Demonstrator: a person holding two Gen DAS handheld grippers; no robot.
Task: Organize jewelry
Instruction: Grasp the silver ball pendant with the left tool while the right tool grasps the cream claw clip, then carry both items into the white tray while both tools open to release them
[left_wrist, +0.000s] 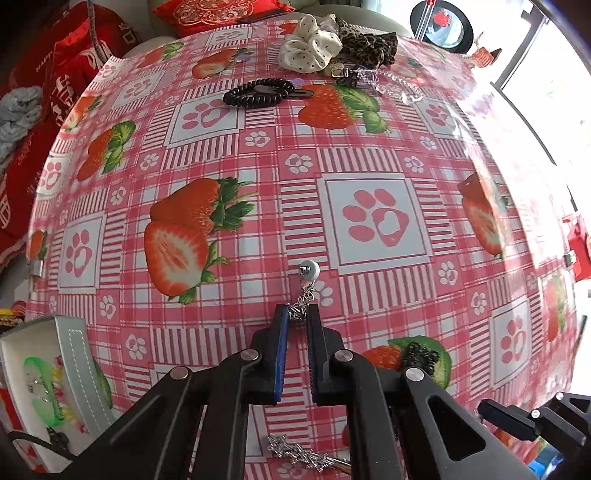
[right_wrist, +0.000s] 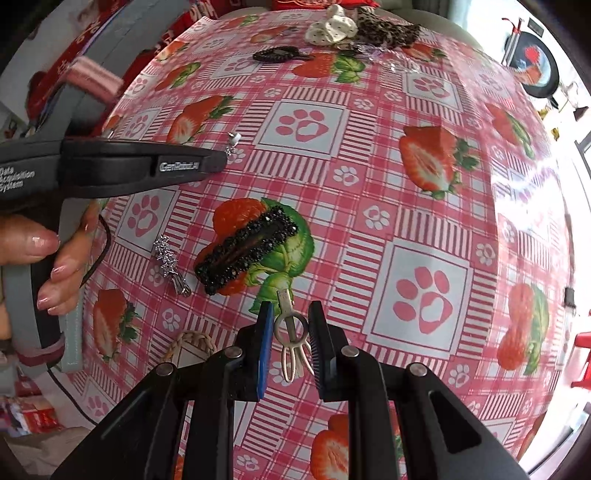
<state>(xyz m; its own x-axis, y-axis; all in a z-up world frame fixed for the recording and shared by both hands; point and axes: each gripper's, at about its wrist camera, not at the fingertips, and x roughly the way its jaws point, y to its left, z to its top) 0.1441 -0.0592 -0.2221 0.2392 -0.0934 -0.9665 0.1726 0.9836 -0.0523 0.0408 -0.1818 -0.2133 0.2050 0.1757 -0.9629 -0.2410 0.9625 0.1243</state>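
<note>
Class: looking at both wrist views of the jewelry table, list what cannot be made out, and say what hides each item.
- Left wrist view: silver star clip partly behind the left hand-held gripper.
- Left wrist view: jewelry box cut off by the left edge; contents blurred.
- Right wrist view: woven ring partly hidden by the right hand-held gripper.

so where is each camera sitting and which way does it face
Left wrist: on the left gripper, facing steeply down at the strawberry tablecloth; its fingers pinch a pearl earring; the jewelry box sits lower left.
Right wrist: on the right gripper, also facing down; a cream hair clip sits between its fingers; the person's hand and the left gripper show at left.
Shared: black beaded clip, silver star clip, black coil tie, scrunchies.
</note>
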